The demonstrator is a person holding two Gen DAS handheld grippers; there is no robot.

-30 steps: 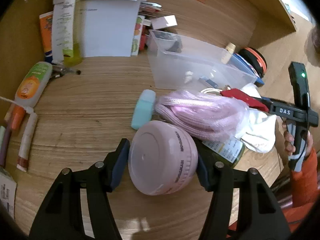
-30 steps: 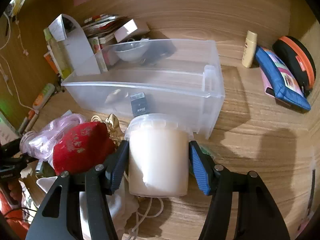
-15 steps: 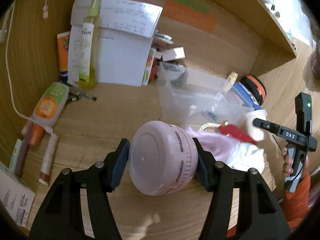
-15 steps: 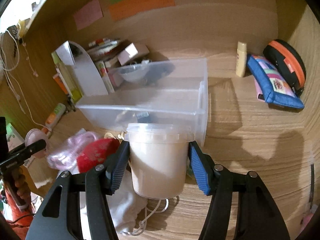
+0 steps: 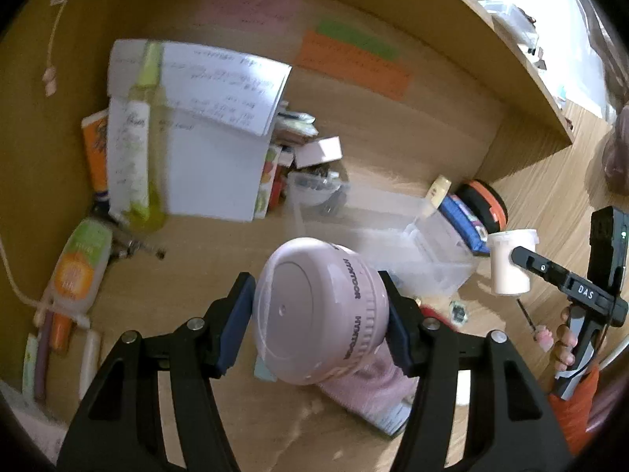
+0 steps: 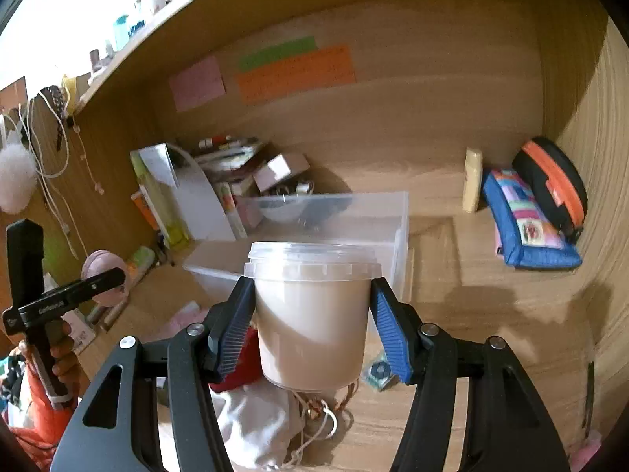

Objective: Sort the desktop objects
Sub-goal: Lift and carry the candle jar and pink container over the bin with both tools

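Observation:
My left gripper (image 5: 320,314) is shut on a round pink lidded jar (image 5: 318,310) and holds it above the desk, tilted. My right gripper (image 6: 310,322) is shut on a clear plastic tub of cream-coloured stuff (image 6: 310,314), held upright above the desk. The tub also shows in the left wrist view (image 5: 509,263), and the pink jar in the right wrist view (image 6: 104,271). A clear plastic bin (image 6: 354,216) stands on the desk behind both, partly hidden by the tub.
On the desk lie a pink knitted bundle (image 5: 365,385), white cloth and string (image 6: 259,421), a red pouch (image 6: 240,369), a blue pouch (image 6: 526,220), a black-and-orange case (image 6: 550,177), a small yellow bottle (image 6: 471,185), papers (image 5: 212,137) and tubes (image 5: 78,267).
Both grippers have risen from the desk with their loads. The pink jar and the tub are lifted well above the pile, and the views now take in more of the back wall.

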